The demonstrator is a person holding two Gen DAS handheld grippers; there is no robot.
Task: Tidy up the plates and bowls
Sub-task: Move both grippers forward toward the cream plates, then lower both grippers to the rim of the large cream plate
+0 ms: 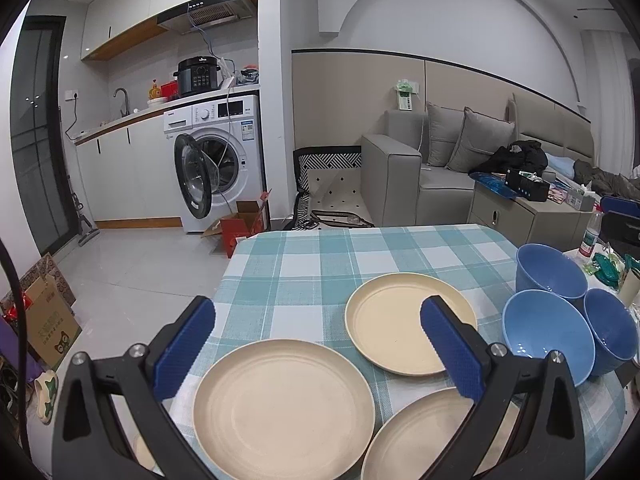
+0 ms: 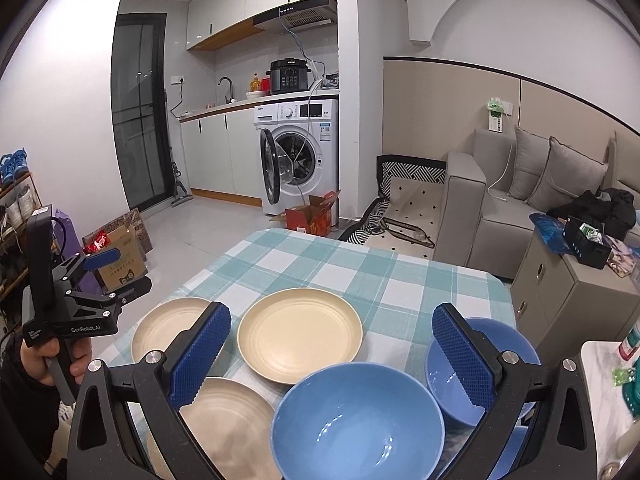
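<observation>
Checked tabletop [image 1: 304, 256] carries three cream plates [image 1: 280, 408] on the left, three blue bowls [image 2: 356, 420] on the right: left gripper [image 1: 316, 340] hangs released over the plates, right gripper [image 2: 332, 352] released above the nearest bowl, both empty.

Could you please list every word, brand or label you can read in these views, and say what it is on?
"GenRobot.AI": side of the left tool.
"SUPOR": front of the cooker.
Washer panel and stickers, cardboard box print, bottle label: too small or blurred.
</observation>
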